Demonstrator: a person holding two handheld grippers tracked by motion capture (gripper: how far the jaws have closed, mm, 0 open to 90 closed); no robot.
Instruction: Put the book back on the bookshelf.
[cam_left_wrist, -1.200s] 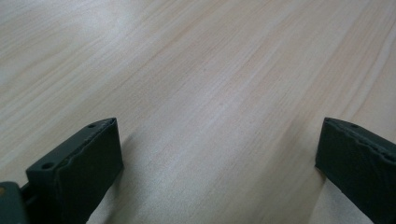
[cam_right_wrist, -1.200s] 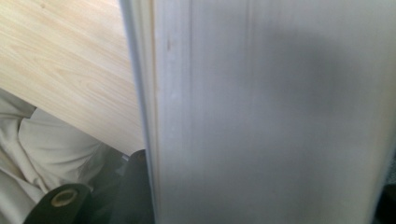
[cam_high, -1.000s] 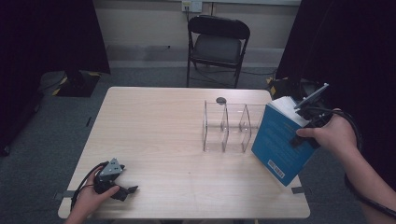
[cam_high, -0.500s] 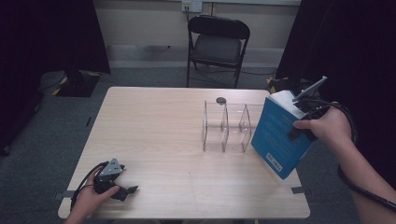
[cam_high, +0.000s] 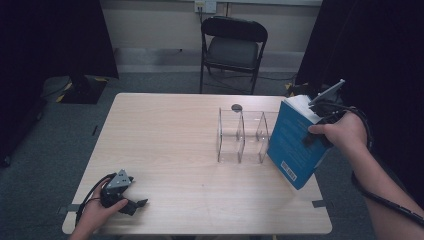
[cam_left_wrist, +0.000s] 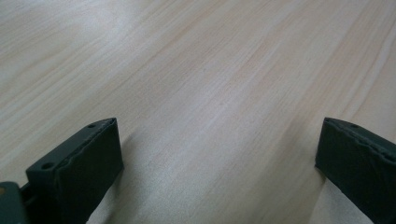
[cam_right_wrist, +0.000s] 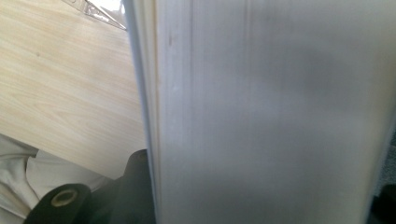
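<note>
Right gripper (cam_high: 316, 134): your right hand (cam_high: 345, 134) holds it at the table's right edge, jaws clamped on the book's page side.
Book (cam_high: 295, 145): blue cover, tilted, top leaning away from the rack; its lower corner hangs just above the table (cam_high: 165, 145) near the right edge. In the right gripper view its white page block (cam_right_wrist: 271, 112) stands close before the camera.
Rack (cam_high: 240, 135): clear, with upright dividers, standing just left of the book; whether they touch, you cannot tell.
Left gripper (cam_high: 131, 204): your left hand (cam_high: 95, 212) rests it on the table's near left corner, well apart from the book; jaws wide apart, bare wood between them.
</note>
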